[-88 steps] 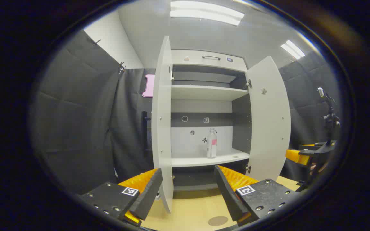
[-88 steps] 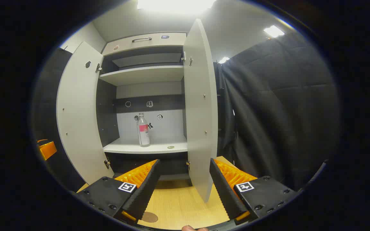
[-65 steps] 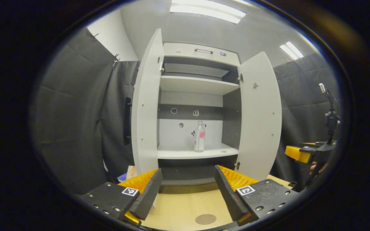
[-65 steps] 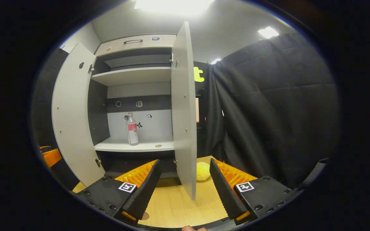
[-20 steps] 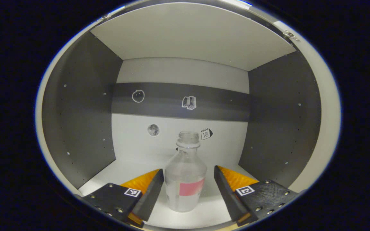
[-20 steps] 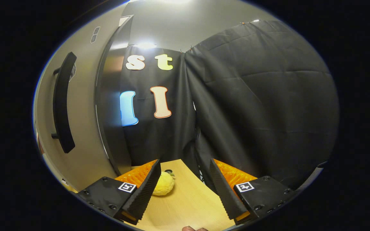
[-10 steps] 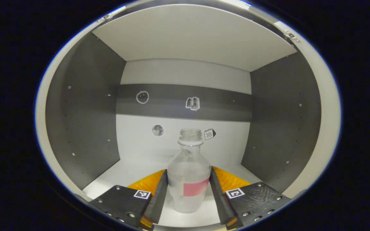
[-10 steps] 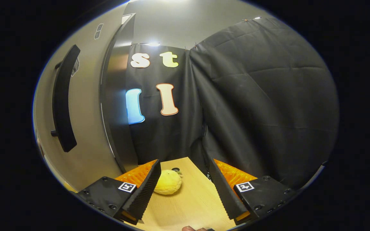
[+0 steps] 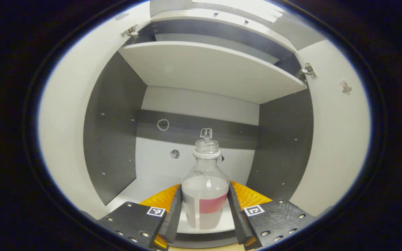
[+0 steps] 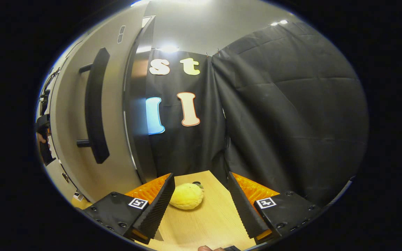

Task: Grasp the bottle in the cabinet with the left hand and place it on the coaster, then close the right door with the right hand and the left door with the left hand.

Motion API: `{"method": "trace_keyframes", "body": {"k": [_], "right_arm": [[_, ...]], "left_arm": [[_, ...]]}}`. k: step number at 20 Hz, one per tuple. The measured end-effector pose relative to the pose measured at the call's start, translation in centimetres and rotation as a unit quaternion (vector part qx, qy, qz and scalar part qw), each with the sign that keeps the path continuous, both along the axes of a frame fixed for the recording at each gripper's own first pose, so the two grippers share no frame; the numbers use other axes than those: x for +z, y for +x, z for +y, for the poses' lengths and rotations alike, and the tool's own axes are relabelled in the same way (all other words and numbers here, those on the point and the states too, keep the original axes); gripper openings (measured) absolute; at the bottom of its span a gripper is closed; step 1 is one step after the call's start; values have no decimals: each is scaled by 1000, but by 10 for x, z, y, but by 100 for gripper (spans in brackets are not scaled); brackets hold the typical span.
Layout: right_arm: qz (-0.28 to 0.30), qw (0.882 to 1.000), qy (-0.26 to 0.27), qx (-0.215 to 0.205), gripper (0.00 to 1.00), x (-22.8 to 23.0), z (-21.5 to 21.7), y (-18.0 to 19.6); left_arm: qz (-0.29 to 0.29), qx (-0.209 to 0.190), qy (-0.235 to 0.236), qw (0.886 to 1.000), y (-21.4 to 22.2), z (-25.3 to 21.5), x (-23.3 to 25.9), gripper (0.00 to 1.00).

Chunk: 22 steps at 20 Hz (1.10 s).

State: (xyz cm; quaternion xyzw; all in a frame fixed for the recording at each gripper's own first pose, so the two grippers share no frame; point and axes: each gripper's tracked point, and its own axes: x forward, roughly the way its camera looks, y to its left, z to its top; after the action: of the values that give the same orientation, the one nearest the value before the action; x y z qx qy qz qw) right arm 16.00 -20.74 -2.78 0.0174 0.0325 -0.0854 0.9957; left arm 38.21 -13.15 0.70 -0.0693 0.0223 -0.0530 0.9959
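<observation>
Now the left gripper (image 9: 204, 212) sits at 6 o'clock in the left gripper view, both fingers (image 9: 174, 212) pressed against the sides of the clear bottle (image 9: 205, 195), which stands upright with a pink label and no cap. Its base shows just above the front edge of the cabinet's lower shelf (image 9: 141, 190); whether it touches the shelf I cannot tell. At 9 o'clock is the left door (image 9: 65, 139), swung open, and at 3 o'clock the right door (image 9: 333, 139), also open. An upper shelf (image 9: 208, 69) spans 12 o'clock.

In the right gripper view, the right door's outer face, with its dark handle (image 10: 94, 111), stands at 9 o'clock. The right gripper (image 10: 201, 209) at 6 o'clock has its fingers spread apart with nothing between them, above the wooden bench (image 10: 208, 223). A yellow fruit-like object (image 10: 186, 196) lies on the bench near the left finger.
</observation>
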Motion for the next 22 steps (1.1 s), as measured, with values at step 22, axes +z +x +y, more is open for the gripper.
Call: {"method": "trace_keyframes", "body": {"k": [22], "right_arm": [[-6,999,-39,-21,96,19,40,-100]], "left_arm": [[22,-105,-2,994,-201,9,-86,66]]}}
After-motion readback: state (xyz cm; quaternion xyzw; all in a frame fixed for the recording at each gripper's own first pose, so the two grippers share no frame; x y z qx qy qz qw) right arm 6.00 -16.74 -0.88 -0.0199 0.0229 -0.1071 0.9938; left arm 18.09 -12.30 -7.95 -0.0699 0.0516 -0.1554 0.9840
